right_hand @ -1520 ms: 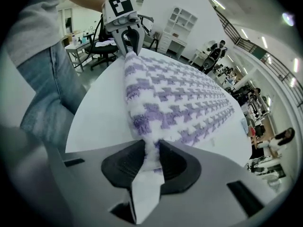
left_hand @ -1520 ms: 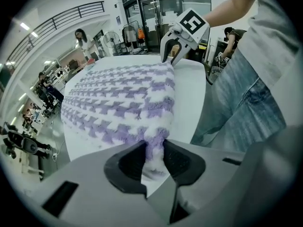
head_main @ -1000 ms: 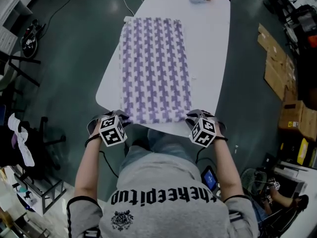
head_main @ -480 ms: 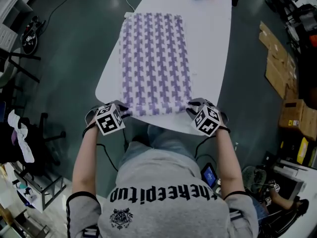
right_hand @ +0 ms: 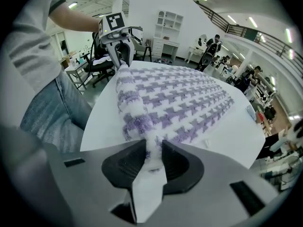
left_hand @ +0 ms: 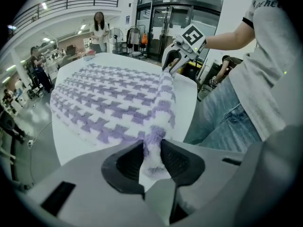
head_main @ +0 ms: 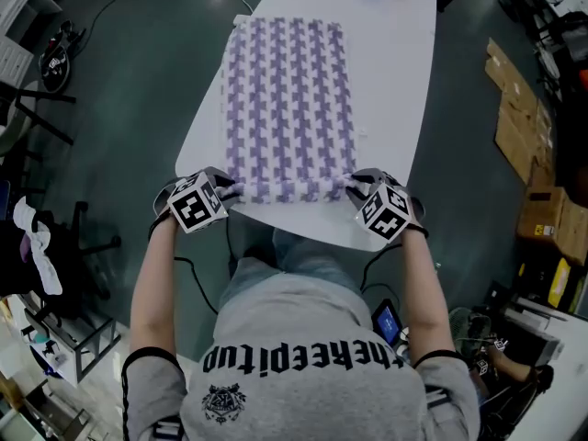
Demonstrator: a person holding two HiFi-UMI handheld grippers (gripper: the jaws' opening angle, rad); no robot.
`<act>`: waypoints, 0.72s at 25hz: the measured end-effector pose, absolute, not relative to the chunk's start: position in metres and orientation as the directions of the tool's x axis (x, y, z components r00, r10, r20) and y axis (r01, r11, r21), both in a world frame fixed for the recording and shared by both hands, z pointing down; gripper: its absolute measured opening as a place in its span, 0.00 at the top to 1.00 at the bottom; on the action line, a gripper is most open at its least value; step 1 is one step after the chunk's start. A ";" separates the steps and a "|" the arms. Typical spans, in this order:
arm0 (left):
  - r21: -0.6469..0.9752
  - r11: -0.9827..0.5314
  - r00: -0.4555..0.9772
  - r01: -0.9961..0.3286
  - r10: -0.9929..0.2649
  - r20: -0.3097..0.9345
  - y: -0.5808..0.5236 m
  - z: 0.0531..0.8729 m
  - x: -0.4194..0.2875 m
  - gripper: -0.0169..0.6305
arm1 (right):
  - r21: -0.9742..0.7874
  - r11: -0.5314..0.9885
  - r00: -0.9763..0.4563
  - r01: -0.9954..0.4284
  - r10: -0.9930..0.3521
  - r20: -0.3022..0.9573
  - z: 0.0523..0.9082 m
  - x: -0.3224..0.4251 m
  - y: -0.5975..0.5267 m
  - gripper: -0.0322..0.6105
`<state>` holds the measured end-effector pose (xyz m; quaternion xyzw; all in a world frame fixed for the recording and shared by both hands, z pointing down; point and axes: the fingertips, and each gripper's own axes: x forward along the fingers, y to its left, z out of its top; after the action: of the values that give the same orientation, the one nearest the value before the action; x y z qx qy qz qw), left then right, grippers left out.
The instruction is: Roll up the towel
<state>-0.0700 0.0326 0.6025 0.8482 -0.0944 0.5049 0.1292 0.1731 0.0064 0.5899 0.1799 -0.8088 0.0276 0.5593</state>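
Grey lettered T-shirt (head_main: 303, 333), blue jeans (head_main: 280, 278); marker-cubed left gripper (head_main: 235, 191) and right gripper (head_main: 352, 185).

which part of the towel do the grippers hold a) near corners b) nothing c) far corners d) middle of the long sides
a: the left gripper and the right gripper each pinch a near corner of the towel, whose near edge is rolled over; both jaws have just been opening, with towel between them.
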 end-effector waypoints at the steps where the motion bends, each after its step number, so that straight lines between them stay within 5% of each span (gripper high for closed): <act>1: 0.124 -0.946 0.476 -0.301 -0.037 0.879 0.026 0.602 -0.070 0.82 | 0.155 0.933 -0.311 -0.325 -0.260 0.914 0.591 0.173 0.001 0.82; 18: 0.077 -0.920 0.459 -0.384 -0.118 0.880 -0.018 0.614 -0.075 0.82 | 0.215 0.904 -0.295 -0.370 -0.334 0.895 0.596 0.170 -0.048 0.81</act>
<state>-0.0750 -0.0180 0.6143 0.8437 -0.1487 0.4982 0.1335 0.1701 -0.0475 0.5957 0.2187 -0.8046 0.0162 0.5518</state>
